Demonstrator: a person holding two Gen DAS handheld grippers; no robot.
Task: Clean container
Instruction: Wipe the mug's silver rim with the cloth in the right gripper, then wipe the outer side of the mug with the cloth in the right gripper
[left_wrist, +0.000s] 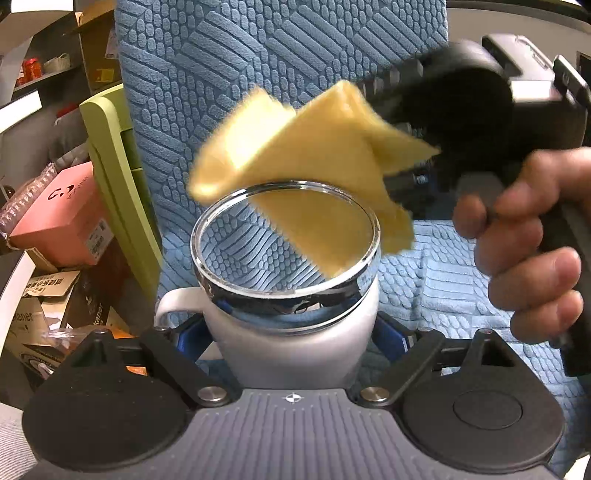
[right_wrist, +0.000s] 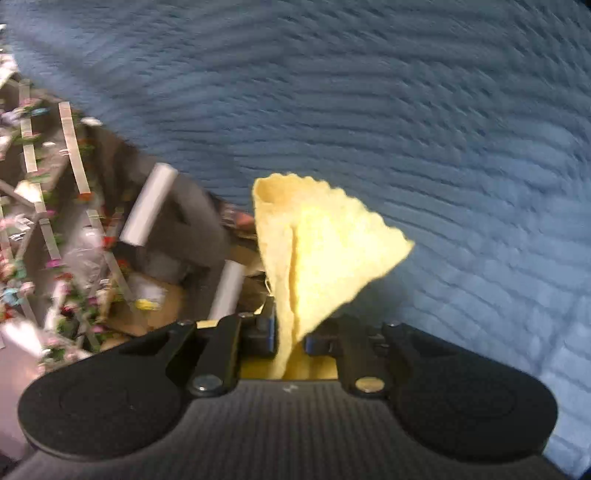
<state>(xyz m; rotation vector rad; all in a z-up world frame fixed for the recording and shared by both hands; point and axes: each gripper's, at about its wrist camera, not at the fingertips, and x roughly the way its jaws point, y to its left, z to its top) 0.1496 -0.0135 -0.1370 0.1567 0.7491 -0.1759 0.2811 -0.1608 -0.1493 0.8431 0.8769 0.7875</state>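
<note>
Both grippers grip: left (left_wrist: 291, 332) mug (left_wrist: 295, 343), right (right_wrist: 290, 339) cloth (right_wrist: 325, 258) above rim.

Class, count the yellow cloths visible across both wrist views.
1: the yellow cloth, pinched in the right tool, hangs over the white mug's mouth, held by the left tool.

Blue textured fabric (left_wrist: 280, 55), pink box (left_wrist: 62, 218), pale green panel (left_wrist: 110, 155), cardboard boxes (left_wrist: 48, 295) at left.

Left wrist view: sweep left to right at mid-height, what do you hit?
Pink box → green panel → white mug clamped in the left gripper, with the yellow cloth above its glass rim → right gripper pinching the cloth → hand.
</note>
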